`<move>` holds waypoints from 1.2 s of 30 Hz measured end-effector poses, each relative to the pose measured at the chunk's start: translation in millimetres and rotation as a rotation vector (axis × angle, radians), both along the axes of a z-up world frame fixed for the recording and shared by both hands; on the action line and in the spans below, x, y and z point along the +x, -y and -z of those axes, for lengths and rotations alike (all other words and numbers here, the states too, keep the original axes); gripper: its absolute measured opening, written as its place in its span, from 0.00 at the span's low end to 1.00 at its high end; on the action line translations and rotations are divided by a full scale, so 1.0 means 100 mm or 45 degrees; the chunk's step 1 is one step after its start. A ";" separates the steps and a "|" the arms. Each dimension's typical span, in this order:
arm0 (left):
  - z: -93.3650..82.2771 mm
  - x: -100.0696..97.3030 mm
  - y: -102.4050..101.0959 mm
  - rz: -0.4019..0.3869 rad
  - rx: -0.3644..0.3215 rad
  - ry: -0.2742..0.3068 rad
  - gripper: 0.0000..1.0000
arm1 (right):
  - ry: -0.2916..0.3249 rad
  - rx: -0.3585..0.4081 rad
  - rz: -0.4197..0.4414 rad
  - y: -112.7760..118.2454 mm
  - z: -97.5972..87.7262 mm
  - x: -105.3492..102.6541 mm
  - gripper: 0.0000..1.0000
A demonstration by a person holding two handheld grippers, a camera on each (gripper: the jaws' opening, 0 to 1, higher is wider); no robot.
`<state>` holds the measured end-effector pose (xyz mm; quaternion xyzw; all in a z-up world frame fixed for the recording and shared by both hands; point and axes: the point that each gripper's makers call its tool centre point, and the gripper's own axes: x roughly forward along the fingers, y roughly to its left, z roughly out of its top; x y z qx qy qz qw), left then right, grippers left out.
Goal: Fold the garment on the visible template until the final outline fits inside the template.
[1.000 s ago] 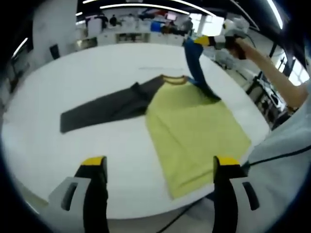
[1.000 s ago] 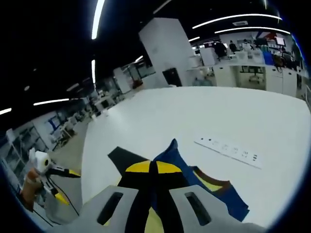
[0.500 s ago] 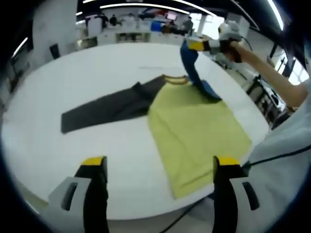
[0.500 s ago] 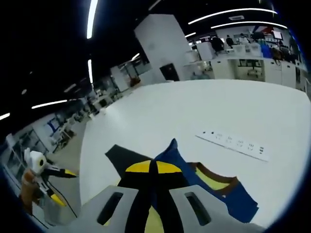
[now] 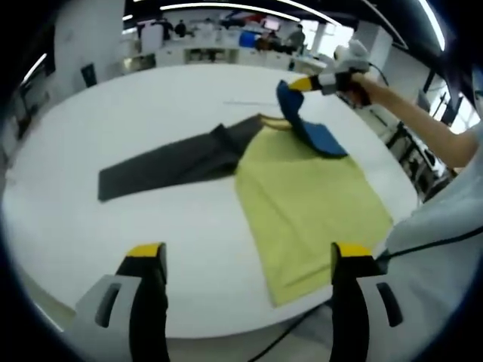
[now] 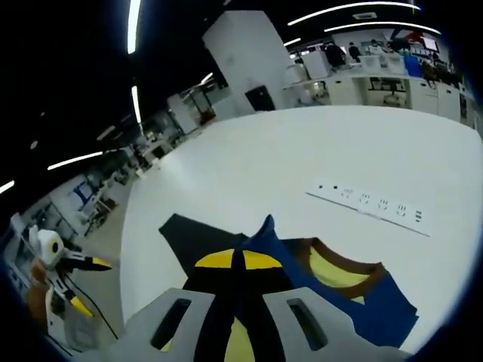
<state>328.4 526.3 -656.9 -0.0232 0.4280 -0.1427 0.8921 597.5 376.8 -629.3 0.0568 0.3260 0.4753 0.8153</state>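
Garment (image 5: 309,192): a shirt with a yellow-green body, one dark grey sleeve and one blue sleeve, lying on the white table (image 5: 151,98). In the left gripper view it lies ahead of the jaws, its hem nearest the right-hand jaw.

Grey sleeve (image 5: 170,162): stretched flat on the table, running away from the body toward the left of the left gripper's jaws.

Blue sleeve (image 5: 306,124): raised at its end and folded back over the shoulder. The rest of it rests on the yellow body near the collar (image 5: 275,122).

Collar, right gripper view (image 6: 343,264): brown band, just ahead and to the right of the right gripper's jaws, with blue cloth (image 6: 381,309) spread below it.

Right gripper (image 6: 240,260): jaws pressed together on the blue sleeve end, whose tip sticks up between the yellow pads. In the left gripper view it is seen far ahead and to the right (image 5: 302,84), held by a hand (image 5: 355,79).

Left gripper (image 5: 245,253): jaws spread wide with nothing between them, hanging over the near table edge, well apart from the garment's collar end.

White strip with dark marks (image 6: 370,204): lies flat on the table beyond the garment, ahead and right of the right gripper.

Surroundings: desks and ceiling light strips beyond the table.
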 end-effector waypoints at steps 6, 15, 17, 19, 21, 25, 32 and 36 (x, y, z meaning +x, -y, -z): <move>0.01 0.02 0.02 0.004 -0.010 -0.002 0.86 | -0.035 -0.009 0.007 -0.02 0.15 0.00 0.02; 0.05 0.03 0.02 0.003 -0.016 -0.012 0.86 | -0.099 -0.030 0.012 -0.06 0.39 -0.03 0.02; 0.05 0.03 0.01 -0.001 -0.017 -0.012 0.86 | -0.105 -0.035 0.009 -0.09 0.43 -0.04 0.02; 0.06 0.04 0.02 -0.003 -0.021 -0.012 0.86 | -0.114 -0.034 0.009 -0.11 0.46 -0.05 0.02; 0.07 0.04 0.03 0.000 -0.022 -0.015 0.85 | -0.126 -0.029 0.009 -0.14 0.50 -0.05 0.02; 0.07 0.04 0.03 -0.003 -0.025 -0.016 0.85 | -0.139 -0.027 0.007 -0.21 0.55 -0.07 0.02; 0.10 0.03 0.01 -0.005 -0.030 -0.025 0.85 | -0.164 -0.029 0.016 -0.33 0.65 -0.03 0.03; 0.10 0.03 -0.01 -0.003 -0.027 -0.032 0.85 | -0.176 -0.025 0.017 -0.40 0.72 -0.05 0.03</move>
